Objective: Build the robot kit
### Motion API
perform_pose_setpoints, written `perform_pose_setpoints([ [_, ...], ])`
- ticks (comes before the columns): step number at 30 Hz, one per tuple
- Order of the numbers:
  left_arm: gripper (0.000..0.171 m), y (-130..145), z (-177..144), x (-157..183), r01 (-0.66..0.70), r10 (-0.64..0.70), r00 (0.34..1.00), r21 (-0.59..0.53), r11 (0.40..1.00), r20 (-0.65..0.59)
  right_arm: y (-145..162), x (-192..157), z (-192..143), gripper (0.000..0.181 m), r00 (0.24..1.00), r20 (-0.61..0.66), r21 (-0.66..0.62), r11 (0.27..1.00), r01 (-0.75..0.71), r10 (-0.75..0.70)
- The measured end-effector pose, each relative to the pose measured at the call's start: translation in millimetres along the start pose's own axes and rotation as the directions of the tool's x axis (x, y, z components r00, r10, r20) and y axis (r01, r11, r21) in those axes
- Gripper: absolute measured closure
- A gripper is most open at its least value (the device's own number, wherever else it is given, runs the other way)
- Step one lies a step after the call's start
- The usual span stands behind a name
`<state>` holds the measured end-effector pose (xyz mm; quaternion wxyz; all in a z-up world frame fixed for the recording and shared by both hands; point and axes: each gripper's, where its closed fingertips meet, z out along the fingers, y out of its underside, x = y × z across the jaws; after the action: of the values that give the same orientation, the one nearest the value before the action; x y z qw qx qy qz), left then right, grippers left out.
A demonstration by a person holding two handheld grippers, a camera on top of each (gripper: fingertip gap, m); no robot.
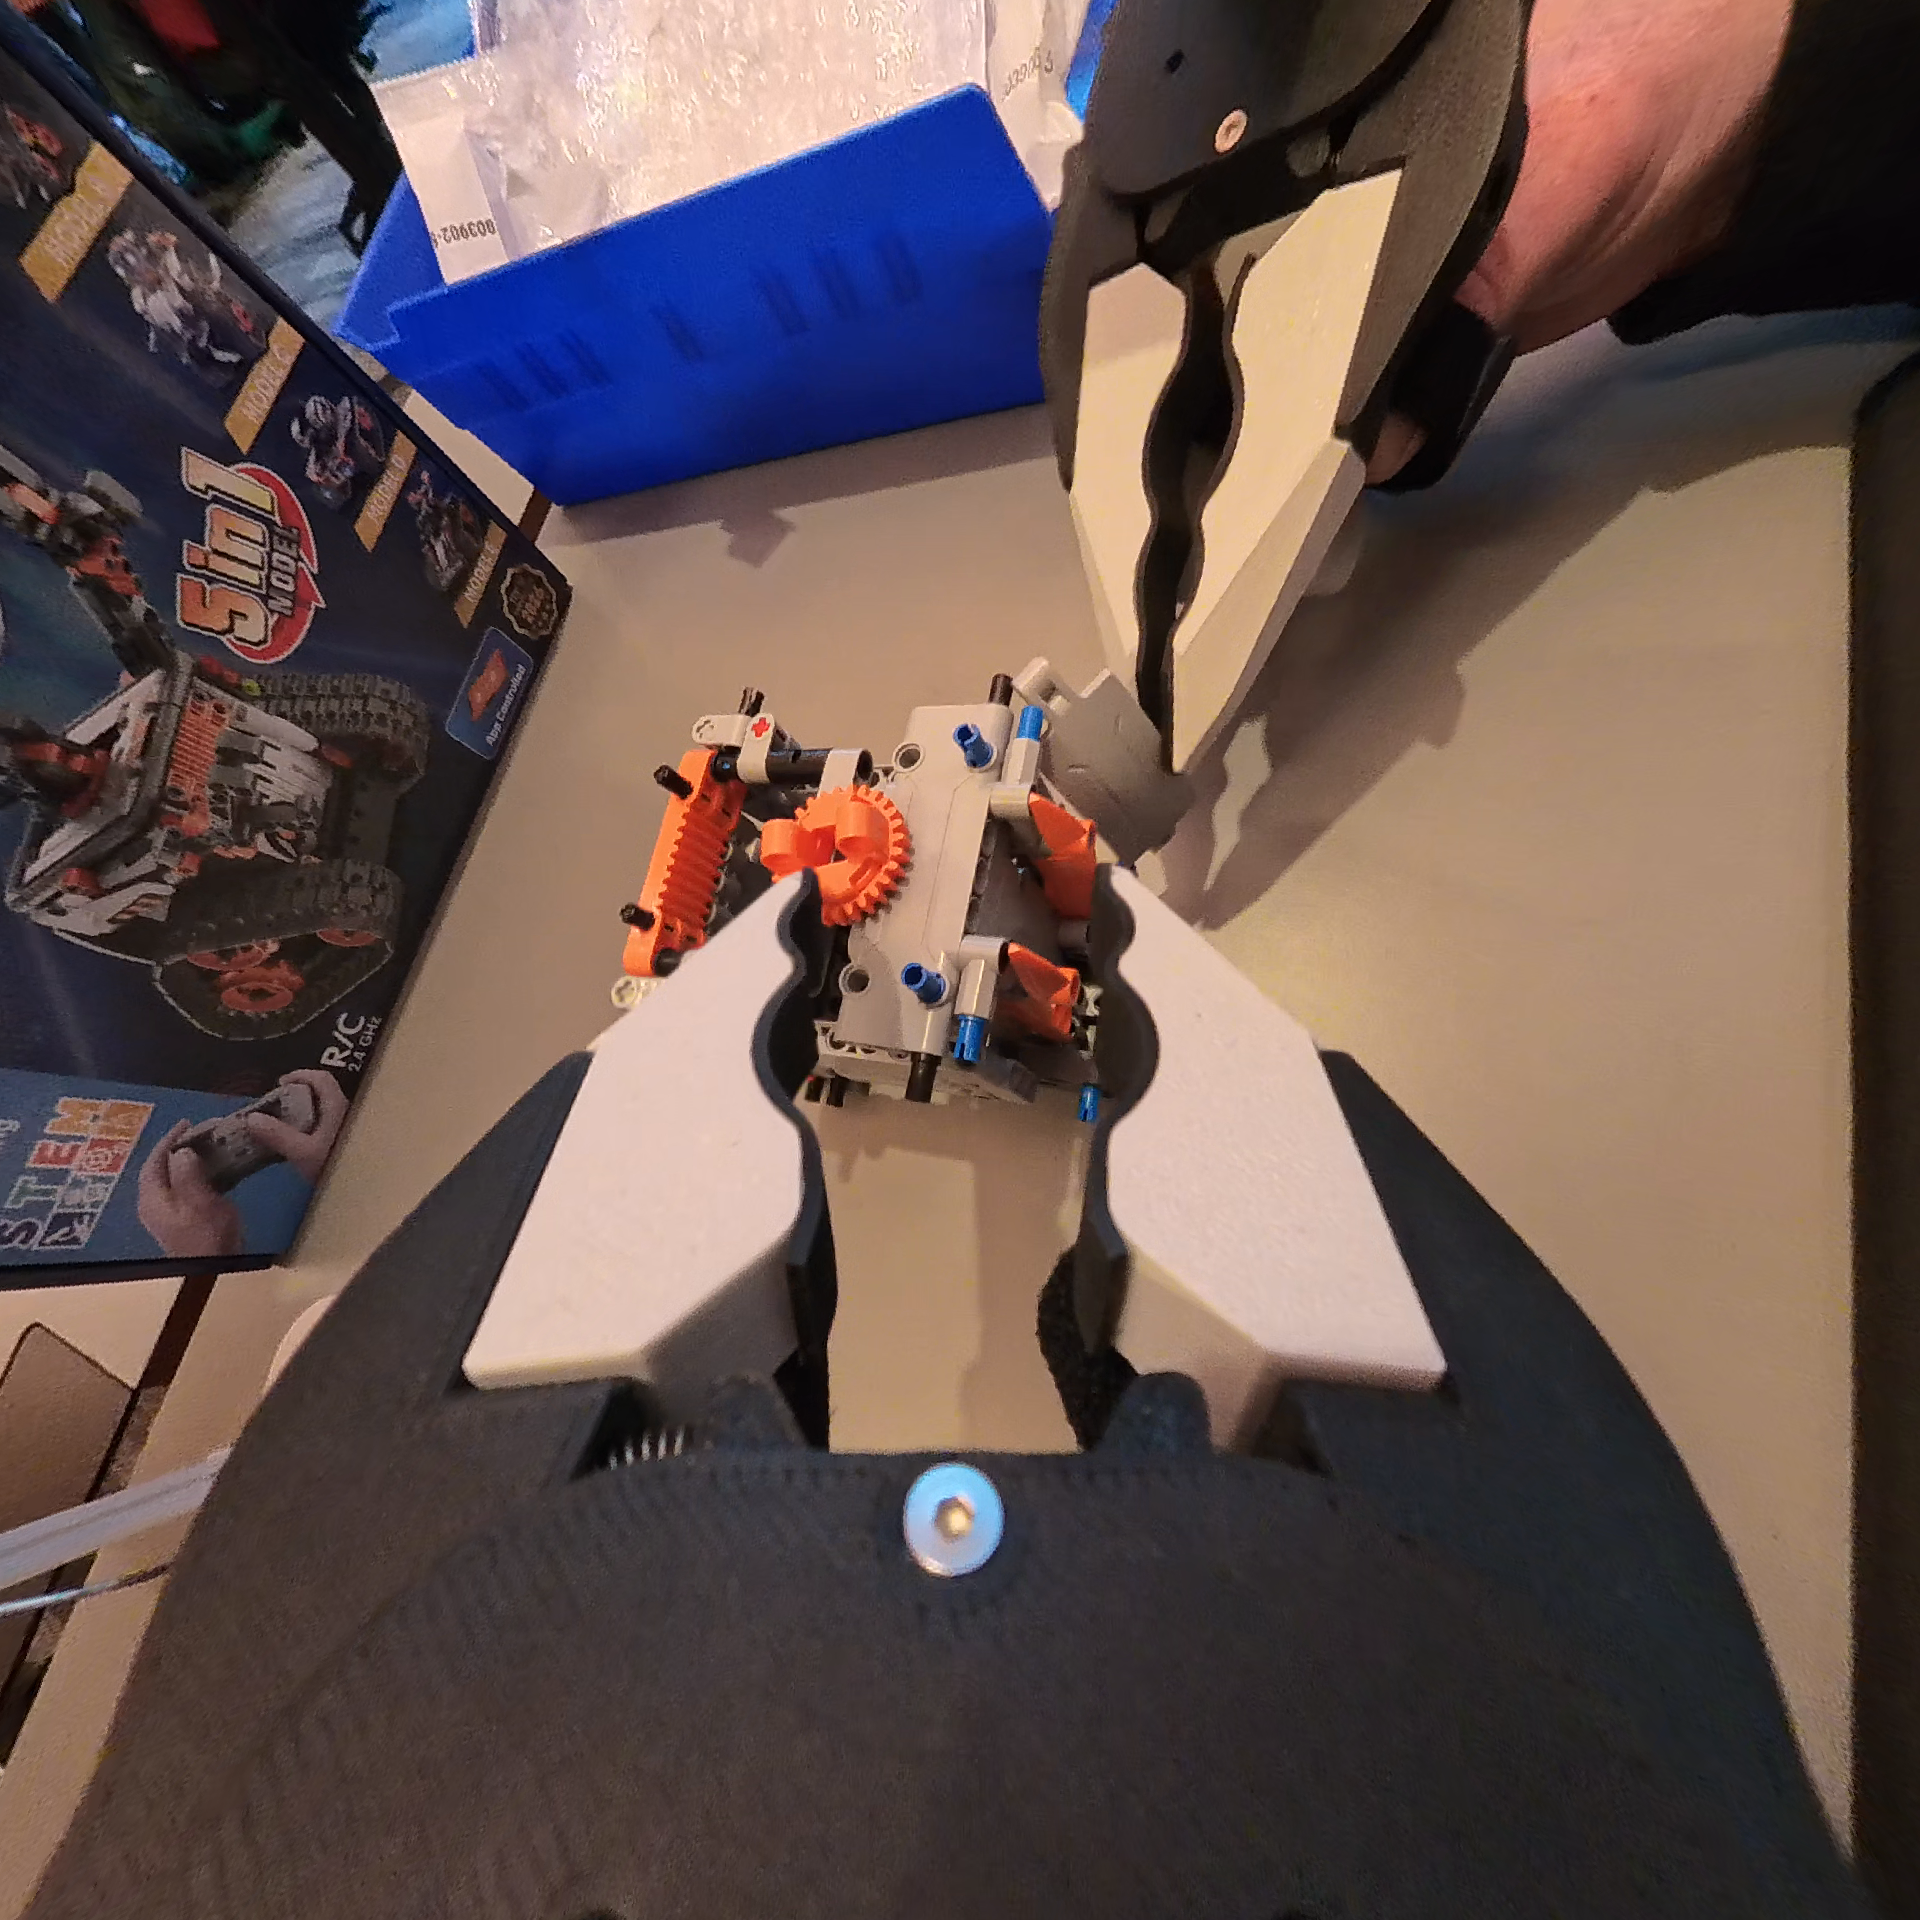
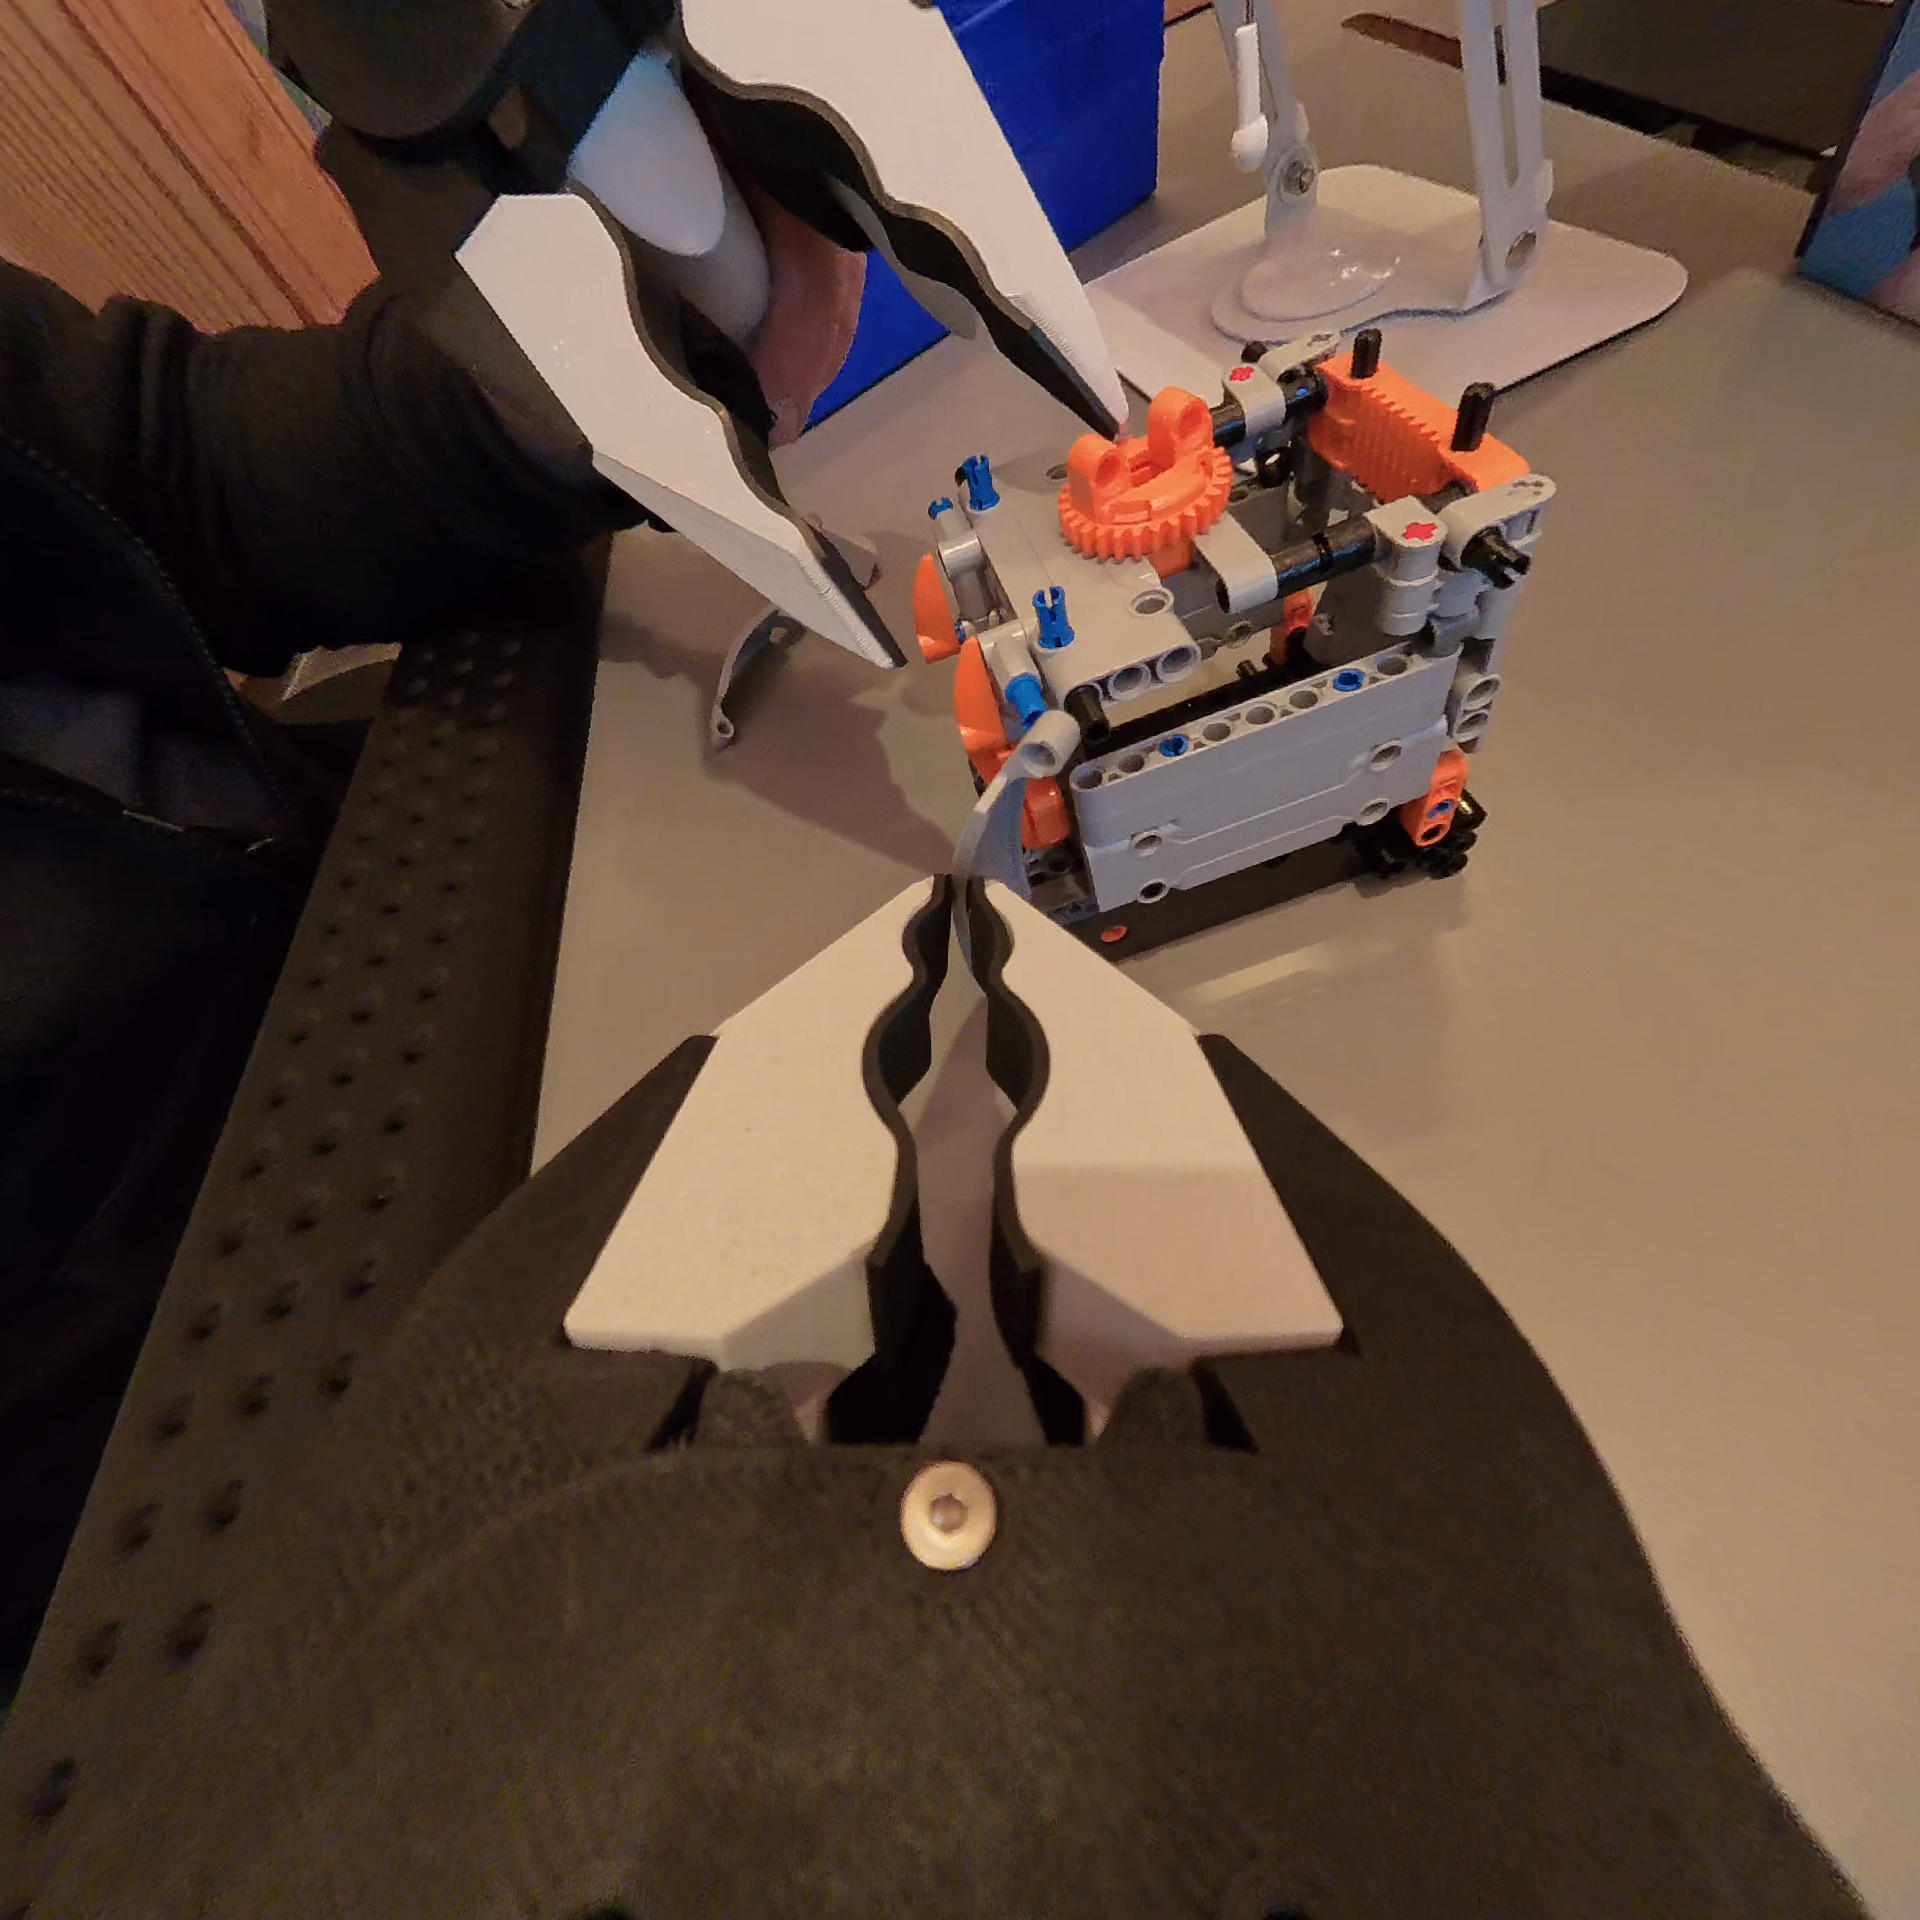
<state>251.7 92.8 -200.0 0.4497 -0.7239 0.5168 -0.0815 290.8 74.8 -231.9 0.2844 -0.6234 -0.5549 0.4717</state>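
My left gripper [image 1: 951,914] stood open around the top of a brick-built model [image 1: 914,914], a grey block of beams with blue pins, black axles and orange parts that sat upright on the pale grey surface [image 1: 1455,1039]. Seen from the right wrist, one fingertip [image 2: 1107,416] of the left gripper [image 2: 997,530] touched the orange gear [image 2: 1143,499] on top of the model [image 2: 1247,665], while the other fingertip hung just off the model's near side. My right gripper [image 2: 961,894] was closed on a thin curved grey panel [image 2: 992,821] that stuck out from the model's corner; from the left wrist, the right gripper [image 1: 1169,743] came down from above onto the same panel [image 1: 1107,748]. An orange toothed rack [image 1: 681,852] stood along the far side of the model. A second curved grey piece [image 2: 743,655] lay loose on the surface near the left gripper. A printed box [image 1: 208,727] picturing a tracked vehicle lay to my left, a blue bin [image 1: 727,312] holding clear plastic bags stood beyond the model, and a white stand [image 2: 1403,249] rested on the surface behind it.
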Motion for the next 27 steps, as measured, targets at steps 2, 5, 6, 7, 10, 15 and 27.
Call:
perform_pose_setpoints([
  [2, 0.122, 0.0, 1.7, 0.3, -0.015, 0.015, 1.000, -0.004, 1.000, 0.009, 2.3, 1.2, 1.5, 0.181, 1.000, 0.010, -0.019, 1.000, -0.001, 0.001],
  [5, 0.126, 1.4, 0.5, -2.0, -0.024, 0.024, 0.999, -0.004, 1.000, 0.021, 7.5, -0.9, 1.2, 0.181, 0.999, 0.030, -0.055, 0.998, -0.014, 0.015],
  [6, 0.128, 2.5, -0.4, -3.4, -0.026, 0.026, 0.999, -0.005, 1.000, 0.025, 8.8, -2.9, 0.2, 0.181, 0.999, 0.040, -0.062, 0.998, -0.018, 0.021],
  [7, 0.128, 3.9, -1.4, -4.4, -0.027, 0.027, 0.999, -0.007, 1.000, 0.024, 10.7, -6.4, -0.7, 0.181, 0.998, 0.057, -0.071, 0.997, -0.022, 0.026],
  [10, 0.126, 12.3, -4.6, -9.9, -0.010, 0.011, 1.000, -0.037, 0.999, 0.025, 21.9, -8.6, -1.0, 0.181, 0.998, 0.058, -0.126, 0.992, -0.022, 0.029],
  [15, 0.125, 5.2, -22.0, -13.9, -0.004, 0.004, 1.000, 0.012, 1.000, 0.011, 11.4, -29.1, -3.4, 0.181, 0.993, 0.119, -0.095, 0.995, 0.019, -0.008],
  [27, 0.139, -31.6, -33.1, 58.9, 0.196, -0.114, 0.895, 0.151, 0.969, -0.431, -46.1, -73.6, -8.8, 0.181, 0.976, 0.166, 0.081, 0.989, 0.127, -0.139],
])
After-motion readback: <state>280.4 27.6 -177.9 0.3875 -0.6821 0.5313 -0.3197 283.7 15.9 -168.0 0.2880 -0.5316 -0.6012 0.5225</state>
